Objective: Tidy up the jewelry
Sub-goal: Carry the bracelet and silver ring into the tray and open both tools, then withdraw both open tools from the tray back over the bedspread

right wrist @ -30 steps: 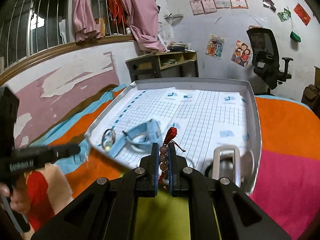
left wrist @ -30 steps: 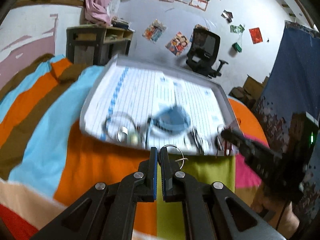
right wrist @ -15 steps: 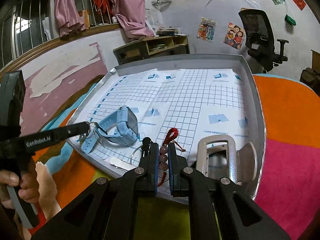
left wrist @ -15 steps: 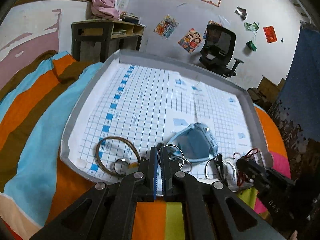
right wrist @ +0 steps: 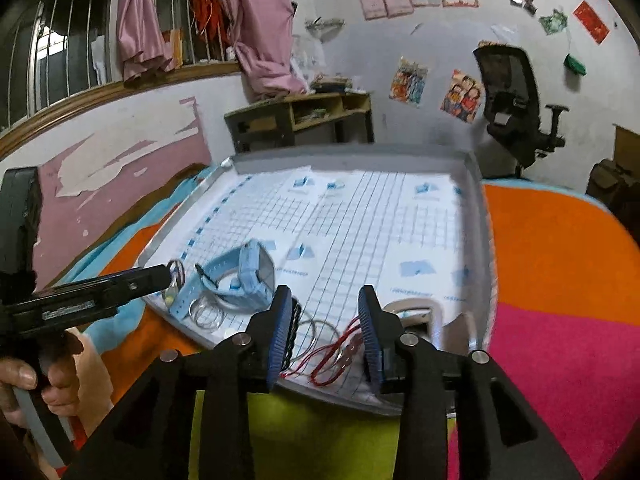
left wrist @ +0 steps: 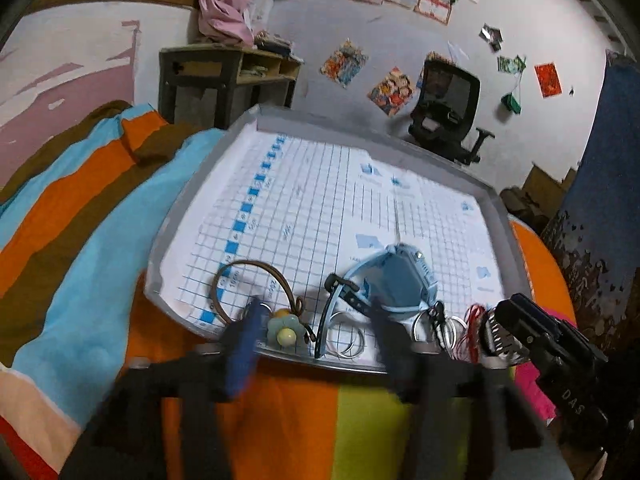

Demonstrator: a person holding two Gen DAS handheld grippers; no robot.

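A grey tray (left wrist: 160,256) (right wrist: 478,208) lined with grid paper lies on a striped bedspread. Along its near edge lie a brown cord bracelet with a flower bead (left wrist: 285,331), silver rings (left wrist: 345,338) (right wrist: 208,312), a light blue watch (left wrist: 400,280) (right wrist: 250,266), and a red beaded cord bracelet (left wrist: 473,320) (right wrist: 340,350). My left gripper (left wrist: 316,336) is open over the rings at the tray's near rim, holding nothing. My right gripper (right wrist: 325,334) is open, its fingers either side of the red bracelet and a pair of silver hoops (right wrist: 316,332).
A white clip-like holder (right wrist: 416,310) sits in the tray's near right corner. A black braided band (right wrist: 296,318) lies by my right gripper's left finger. A hand (right wrist: 24,378) holds the left gripper's handle. A desk (left wrist: 224,80) and office chair (right wrist: 512,96) stand behind.
Both grippers went from shut to open. The left one let go of the silver rings, the right one let go of the red bracelet; both pieces now lie in the tray.
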